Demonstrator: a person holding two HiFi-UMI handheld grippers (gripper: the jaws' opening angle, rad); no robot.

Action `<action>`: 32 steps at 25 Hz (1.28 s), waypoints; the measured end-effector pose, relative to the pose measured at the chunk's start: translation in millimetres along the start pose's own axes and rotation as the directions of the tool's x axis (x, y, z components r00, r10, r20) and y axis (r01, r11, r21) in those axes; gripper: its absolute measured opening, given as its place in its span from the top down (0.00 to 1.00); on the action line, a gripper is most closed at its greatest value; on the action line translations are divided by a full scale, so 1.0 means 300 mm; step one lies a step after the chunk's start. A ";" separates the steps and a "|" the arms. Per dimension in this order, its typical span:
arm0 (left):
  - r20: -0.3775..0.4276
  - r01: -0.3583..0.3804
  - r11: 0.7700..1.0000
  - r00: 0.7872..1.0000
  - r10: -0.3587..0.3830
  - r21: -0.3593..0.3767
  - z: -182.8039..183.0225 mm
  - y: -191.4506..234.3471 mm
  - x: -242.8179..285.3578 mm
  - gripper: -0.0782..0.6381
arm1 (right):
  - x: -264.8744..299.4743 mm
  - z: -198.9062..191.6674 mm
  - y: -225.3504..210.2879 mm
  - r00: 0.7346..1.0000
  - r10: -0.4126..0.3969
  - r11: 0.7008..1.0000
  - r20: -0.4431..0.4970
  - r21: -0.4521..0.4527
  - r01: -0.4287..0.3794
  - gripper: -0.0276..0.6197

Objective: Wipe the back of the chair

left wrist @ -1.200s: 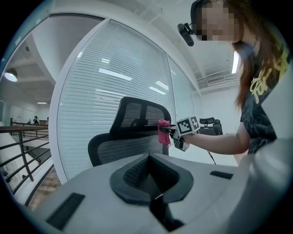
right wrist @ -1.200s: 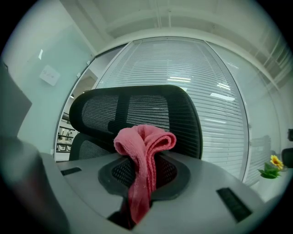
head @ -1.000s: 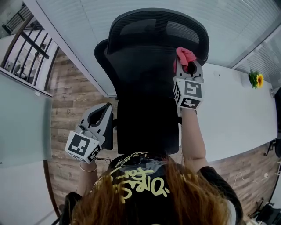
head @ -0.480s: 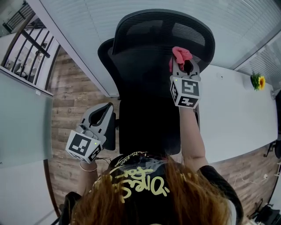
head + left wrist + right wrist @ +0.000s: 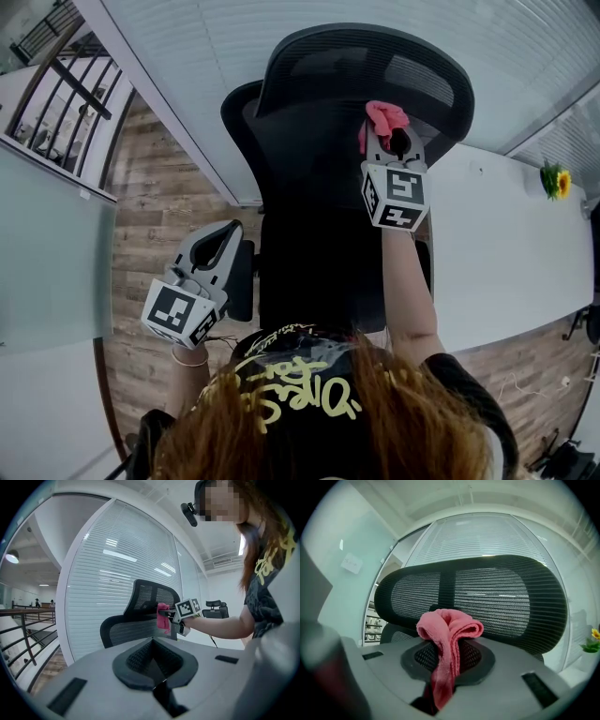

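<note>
Holding pink cloth (image 5: 385,116) against mesh chair back (image 5: 319,178), near top | right gripper (image 5: 395,142) clamped on it, nudged higher than before | left gripper (image 5: 221,246) closed, empty, unmoved, low left of chair back.

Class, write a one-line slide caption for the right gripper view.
Right gripper clamps a bunched pink cloth in front of the black mesh chair back.

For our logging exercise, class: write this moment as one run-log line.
right gripper: shut on pink cloth, at upper chair back | left gripper: shut, empty, held low | step: wiping
</note>
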State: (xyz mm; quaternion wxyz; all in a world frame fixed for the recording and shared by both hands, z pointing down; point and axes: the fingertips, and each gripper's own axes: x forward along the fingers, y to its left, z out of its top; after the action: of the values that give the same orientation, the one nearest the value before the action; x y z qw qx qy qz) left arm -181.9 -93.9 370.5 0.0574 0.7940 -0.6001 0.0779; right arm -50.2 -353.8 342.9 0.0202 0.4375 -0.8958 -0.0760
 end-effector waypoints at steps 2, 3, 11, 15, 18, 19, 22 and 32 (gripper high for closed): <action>-0.001 -0.002 1.000 1.000 0.002 -0.004 -0.002 0.008 -0.005 0.90 | 0.006 0.003 0.013 1.000 0.004 1.000 0.001 0.003 -0.004 0.86; 0.000 -0.002 1.000 1.000 0.002 -0.005 -0.004 0.011 -0.008 0.90 | 0.009 0.004 0.022 1.000 0.007 1.000 0.001 0.003 -0.007 0.86; -0.001 -0.008 1.000 1.000 0.008 -0.007 -0.012 0.048 -0.035 0.90 | 0.032 0.012 0.078 1.000 0.023 1.000 0.003 0.013 -0.023 0.86; -0.001 -0.007 1.000 1.000 0.007 -0.007 -0.016 0.057 -0.044 0.90 | 0.043 0.015 0.111 0.999 0.038 0.999 0.004 0.016 -0.038 0.86; -0.001 -0.010 1.000 1.000 0.010 -0.005 -0.016 0.068 -0.052 0.90 | 0.050 0.017 0.131 0.999 0.045 0.999 0.004 0.021 -0.045 0.86; 0.000 -0.011 1.000 1.000 0.011 -0.005 -0.015 0.072 -0.057 0.90 | 0.051 0.019 0.138 0.999 0.046 0.999 0.005 0.023 -0.046 0.86; 0.002 -0.014 1.000 1.000 0.014 -0.004 -0.016 0.083 -0.069 0.90 | 0.056 0.022 0.157 0.999 0.050 0.998 0.007 0.032 -0.051 0.86; -0.005 -0.023 1.000 1.000 0.023 -0.007 -0.025 0.127 -0.104 0.90 | 0.084 0.031 0.246 0.997 0.080 0.996 0.014 0.040 -0.081 0.86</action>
State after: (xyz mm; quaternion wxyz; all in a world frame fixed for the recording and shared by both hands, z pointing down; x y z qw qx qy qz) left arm -227.1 -73.5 371.6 0.0607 0.7868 -0.6093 0.0781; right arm -124.4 -327.7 344.3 0.0086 0.4008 -0.9142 -0.0596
